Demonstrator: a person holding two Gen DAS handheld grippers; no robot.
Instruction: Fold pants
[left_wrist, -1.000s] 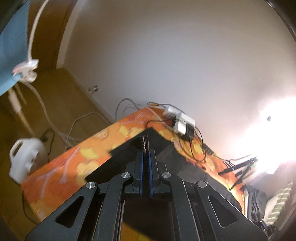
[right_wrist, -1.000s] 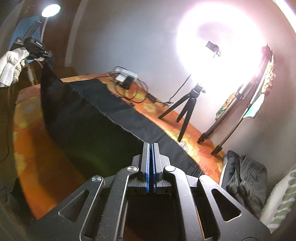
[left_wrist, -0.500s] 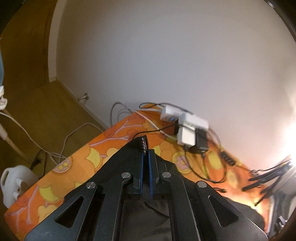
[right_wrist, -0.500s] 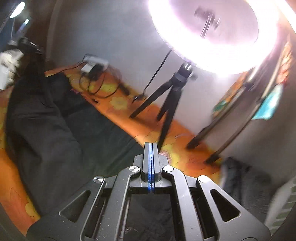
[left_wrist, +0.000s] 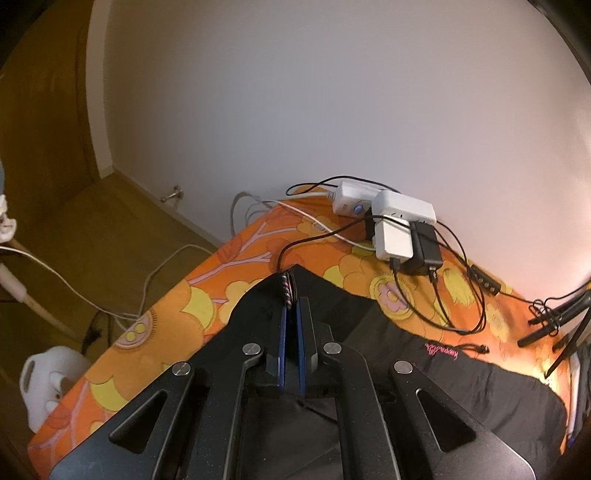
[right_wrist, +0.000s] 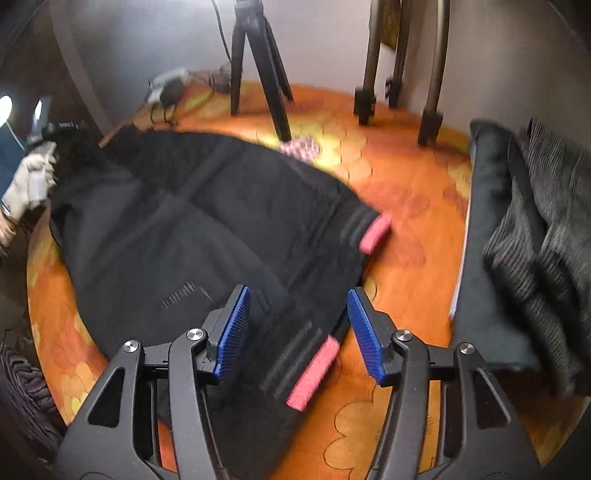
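Right tongs (right_wrist: 297, 325) opened, pants (right_wrist: 207, 229) dropped flat; left tongs (left_wrist: 291, 314) still clamp waistband.

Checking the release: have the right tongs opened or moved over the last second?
Yes. The right tongs opened, releasing the pants, and tipped downward: the tripod slid up the right wrist view.

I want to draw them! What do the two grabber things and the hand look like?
Both are made of matte black, speckled arms with triangle cut-outs and round silver bolts. The right gripper has bright blue ridged pads on its fingers. The left gripper has dark blue pads too. The left hand wears a whitish knitted glove.
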